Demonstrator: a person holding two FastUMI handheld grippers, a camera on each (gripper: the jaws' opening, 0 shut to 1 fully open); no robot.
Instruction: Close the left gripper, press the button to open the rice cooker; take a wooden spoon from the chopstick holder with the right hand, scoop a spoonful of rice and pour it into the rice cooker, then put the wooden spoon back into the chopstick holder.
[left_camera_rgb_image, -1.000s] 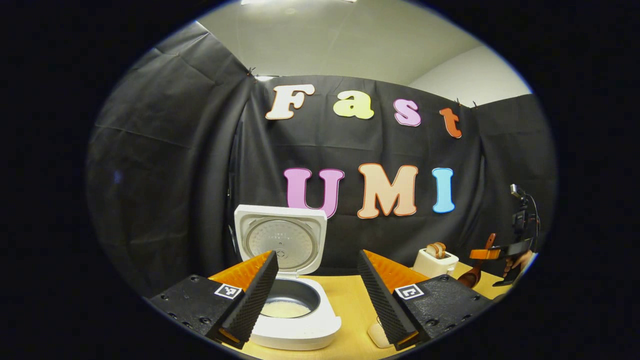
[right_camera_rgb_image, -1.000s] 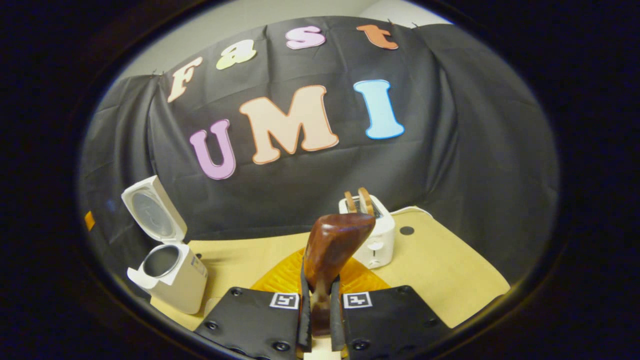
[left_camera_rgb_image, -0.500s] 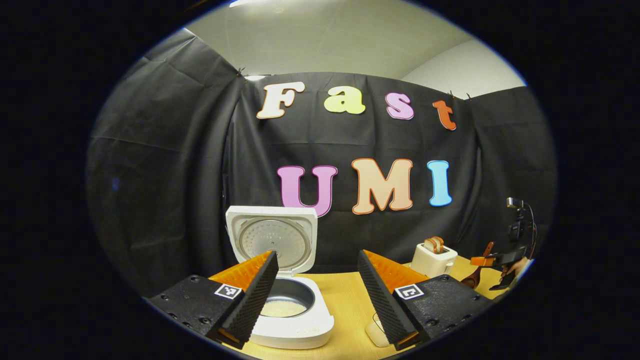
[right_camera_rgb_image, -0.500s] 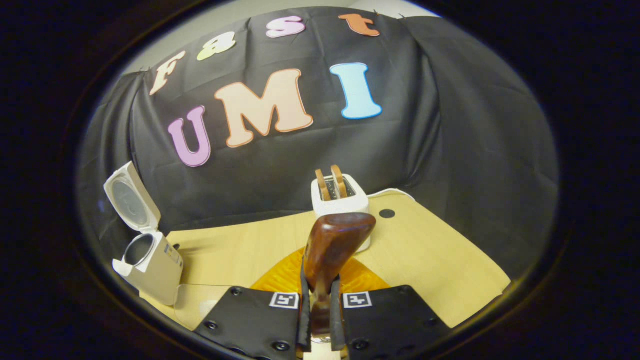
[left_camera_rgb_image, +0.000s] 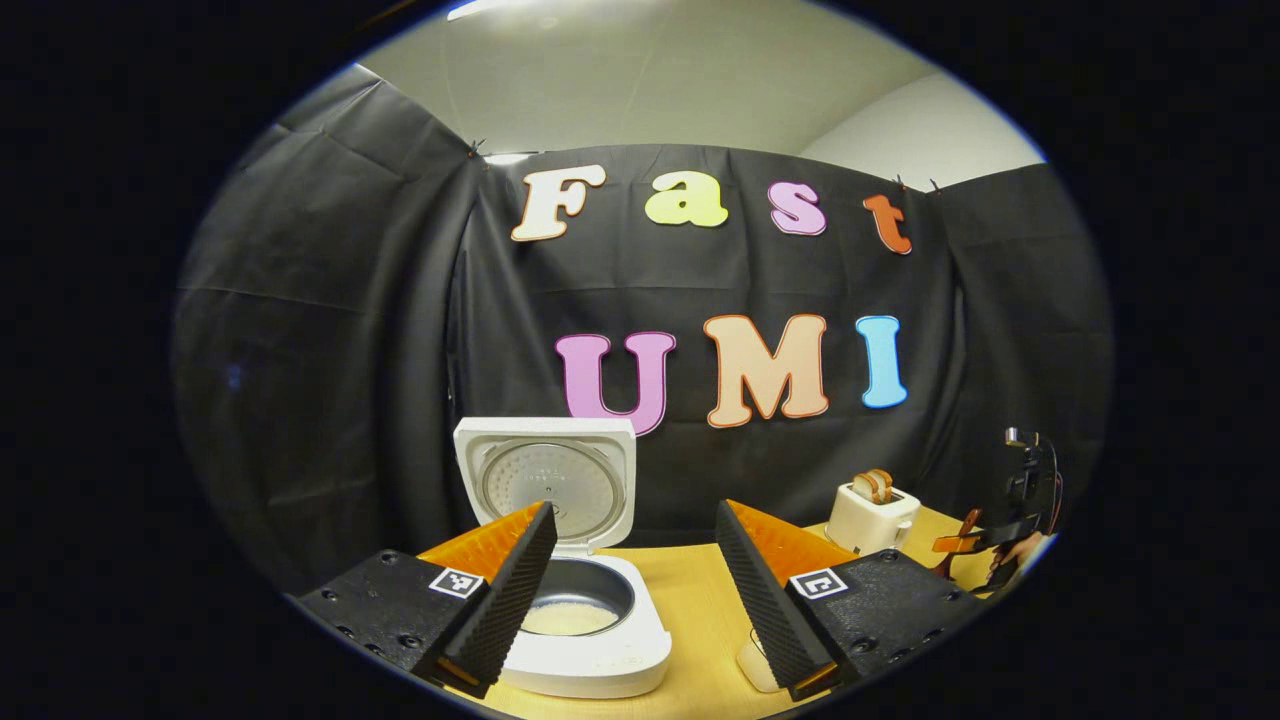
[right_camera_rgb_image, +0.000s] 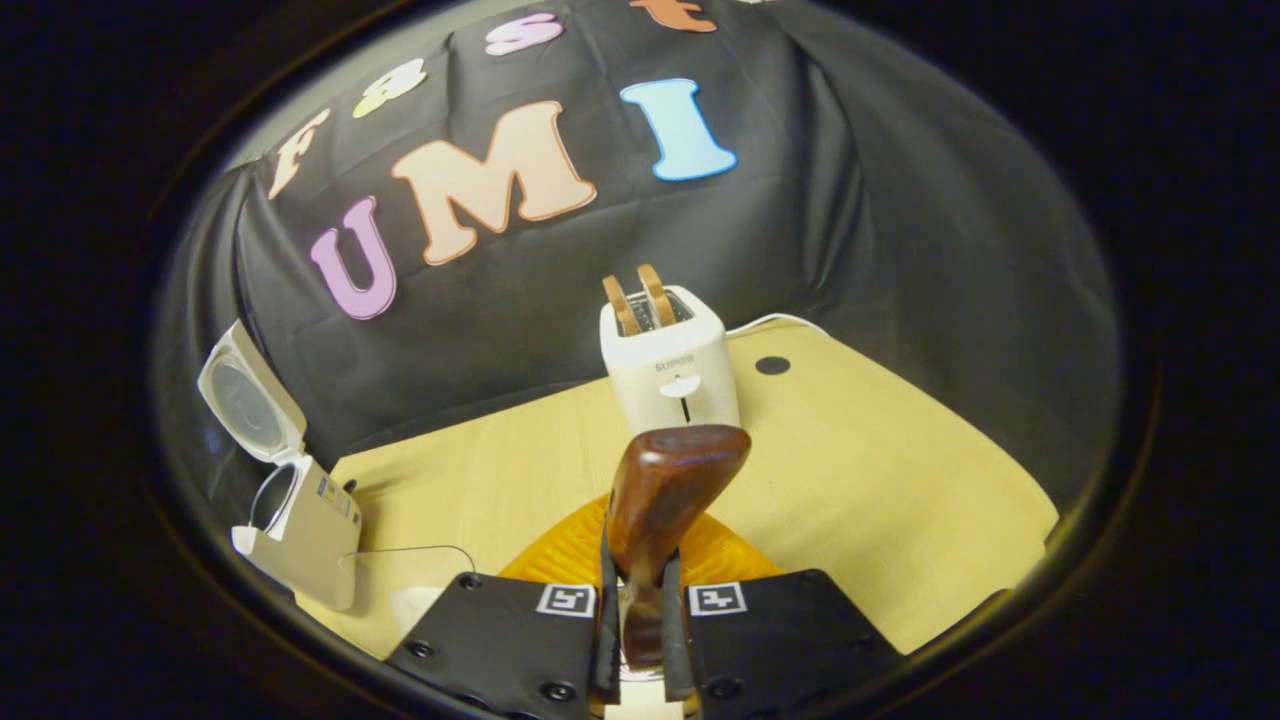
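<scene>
While the table (right_camera_rgb_image: 880, 480) takes up most of the right gripper view, the rice cooker (left_camera_rgb_image: 590, 620) sits near its left edge with the lid already flipped up and some rice in the pot, so the scoop-and-pour part looks done to me. A toaster (right_camera_rgb_image: 670, 360) with bread in it stands toward the back edge. The left gripper (left_camera_rgb_image: 630, 585) just hangs in front of the cooker, fingers well apart, holding nothing. The right gripper (right_camera_rgb_image: 637, 640) is clamped on the handle of the wooden spoon (right_camera_rgb_image: 665, 480), bowl pointing forward. I'd say we're on the last step: find the chopstick holder, lower the spoon in, then let go.
</scene>
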